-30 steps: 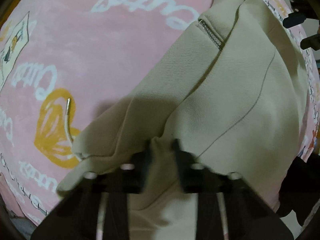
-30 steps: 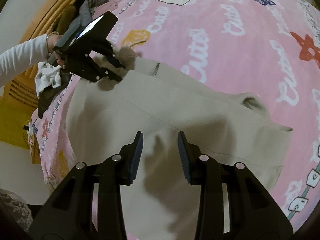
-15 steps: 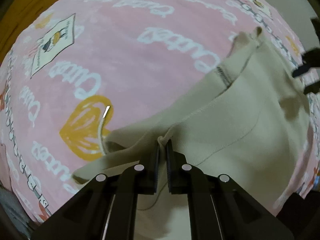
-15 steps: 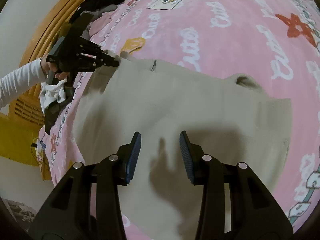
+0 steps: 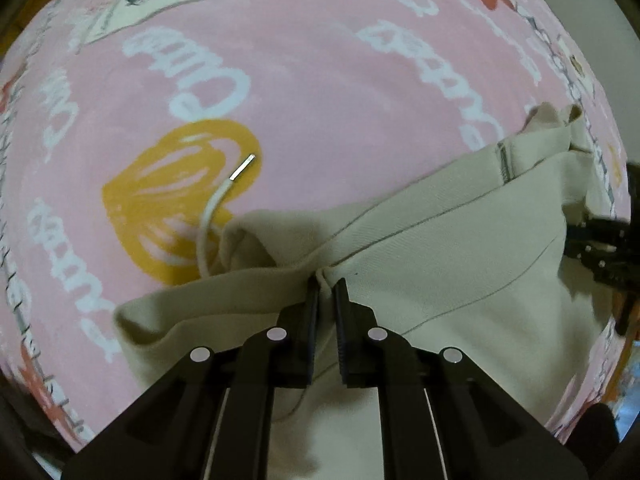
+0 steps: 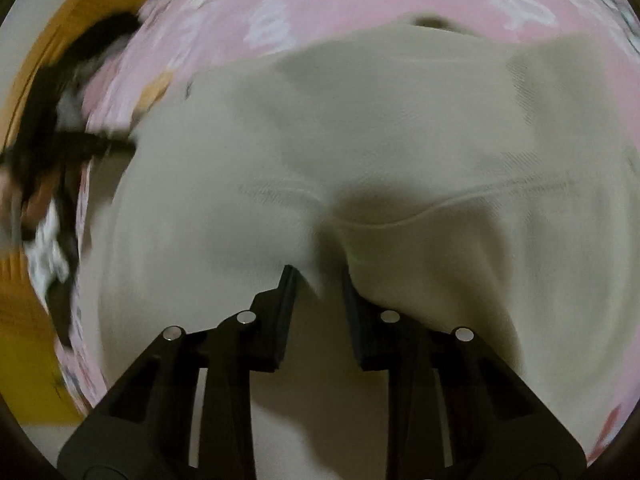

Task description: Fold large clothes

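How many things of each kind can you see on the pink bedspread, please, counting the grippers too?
Beige garments: 1
White drawstrings with a metal tip: 1
Piles of dark and white clothes: 1
Grippers: 2, left gripper, right gripper
Total: 5

Beige garment point(image 5: 440, 248), pink bedspread point(image 5: 320, 80) with white lettering, black fingers point(image 5: 308, 320)

The beige garment point(image 5: 460, 248) is showing a matt twill weave with stitched seams and a metal zipper point(image 5: 503, 163) at two o'clock. The pink bedspread point(image 5: 320, 80) is looking soft and fuzzy. A white cord point(image 5: 206, 220) at nine o'clock is ending in a shiny metal tip. The left tongs point(image 5: 327, 288) and right tongs point(image 6: 318, 280) are showing matt black plastic, ribbed pads and glinting rivets.
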